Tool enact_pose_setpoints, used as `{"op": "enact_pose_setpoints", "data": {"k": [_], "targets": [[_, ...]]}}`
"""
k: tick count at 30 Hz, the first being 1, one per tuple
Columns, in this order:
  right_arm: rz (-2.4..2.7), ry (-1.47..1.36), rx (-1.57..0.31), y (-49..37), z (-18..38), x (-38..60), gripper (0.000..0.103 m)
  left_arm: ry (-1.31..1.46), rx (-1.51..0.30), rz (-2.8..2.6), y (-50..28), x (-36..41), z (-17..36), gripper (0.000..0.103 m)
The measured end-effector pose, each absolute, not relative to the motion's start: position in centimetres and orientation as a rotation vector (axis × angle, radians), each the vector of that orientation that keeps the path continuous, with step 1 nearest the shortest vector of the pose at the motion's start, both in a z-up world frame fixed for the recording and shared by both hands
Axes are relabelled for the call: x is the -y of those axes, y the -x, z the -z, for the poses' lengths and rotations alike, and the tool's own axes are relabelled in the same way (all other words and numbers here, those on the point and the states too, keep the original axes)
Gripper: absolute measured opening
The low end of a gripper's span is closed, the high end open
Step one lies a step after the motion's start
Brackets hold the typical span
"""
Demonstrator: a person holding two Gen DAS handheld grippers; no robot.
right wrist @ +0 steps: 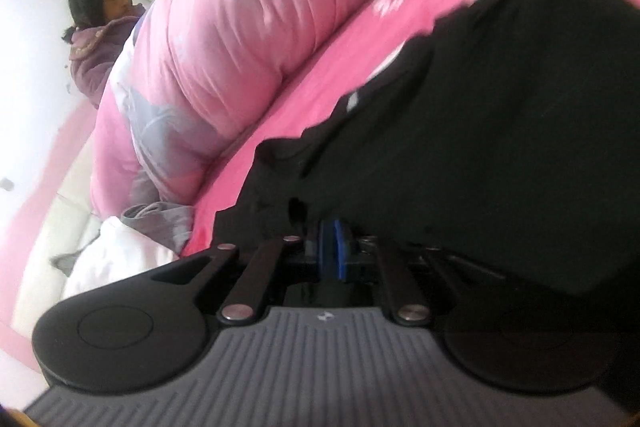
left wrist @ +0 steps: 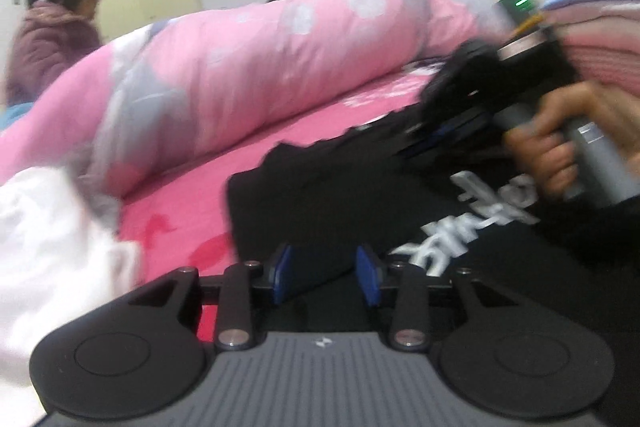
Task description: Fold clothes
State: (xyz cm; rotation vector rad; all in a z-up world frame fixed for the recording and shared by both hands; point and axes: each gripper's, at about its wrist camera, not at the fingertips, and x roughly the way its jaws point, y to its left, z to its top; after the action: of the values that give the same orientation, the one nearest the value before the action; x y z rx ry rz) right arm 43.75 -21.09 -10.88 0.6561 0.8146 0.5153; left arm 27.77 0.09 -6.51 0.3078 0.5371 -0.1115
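At the far left of my left wrist view, a heap of white cloth [left wrist: 48, 247] lies on the bed's pink sheet [left wrist: 176, 203], not yet touched as far as I can tell. Behind it the rolled pink quilt [left wrist: 240, 67] runs along the bed, and a person in a purple jacket [left wrist: 52, 35] sits beyond it.

My left hand-held gripper [left wrist: 326, 277] hovers over the near edge of the black T-shirt [left wrist: 360, 187]. Its blue pads stand partly apart with nothing pinched between them; the shirt lies just beyond and below them. The shirt's white lettering [left wrist: 472, 223] faces up, so I judge this garment is only part folded at most.

Further right, my right hand [left wrist: 560, 151] carries the right hand-held gripper [right wrist: 336, 255]. In its own view the pads sit nearly together, and black cloth drapes over its right side; whether a fold is truly clamped between them I cannot tell.

A stack of pinkish folded cloth [left wrist: 600, 39] at the right edge suggests some pieces are done. The black shirt and the white heap remain.
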Motion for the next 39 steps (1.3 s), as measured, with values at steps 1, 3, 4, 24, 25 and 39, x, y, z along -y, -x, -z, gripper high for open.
{"op": "enact_pose_setpoints", "data": {"k": [1,3,4,24,25,39], "targets": [[-0.514,-0.63,-0.806,-43.4,10.4,21.4,0.007,-0.318,-0.543,0.086,-27.5,-0.4,6.6,0.038],[-0.539,-0.563,-0.811,-42.6,9.6,21.0,0.007,-0.333,-0.554,0.041,-27.3,-0.9,6.7,0.038],[-0.558,-0.532,-0.819,-42.2,9.3,20.6,0.007,-0.339,-0.562,0.021,-27.2,-1.1,6.7,0.038],[-0.578,-0.245,-0.97,-39.4,9.8,12.5,0.02,-0.234,-0.667,-0.139,-26.8,-6.4,8.8,0.008],[-0.574,-0.213,-0.967,-39.2,9.6,12.4,0.02,-0.234,-0.667,-0.145,-26.6,-6.4,8.8,0.011],[-0.555,-0.012,-0.74,-42.1,5.6,9.8,0.015,-0.084,-0.544,-0.127,-25.2,-8.0,4.4,0.024]]}}
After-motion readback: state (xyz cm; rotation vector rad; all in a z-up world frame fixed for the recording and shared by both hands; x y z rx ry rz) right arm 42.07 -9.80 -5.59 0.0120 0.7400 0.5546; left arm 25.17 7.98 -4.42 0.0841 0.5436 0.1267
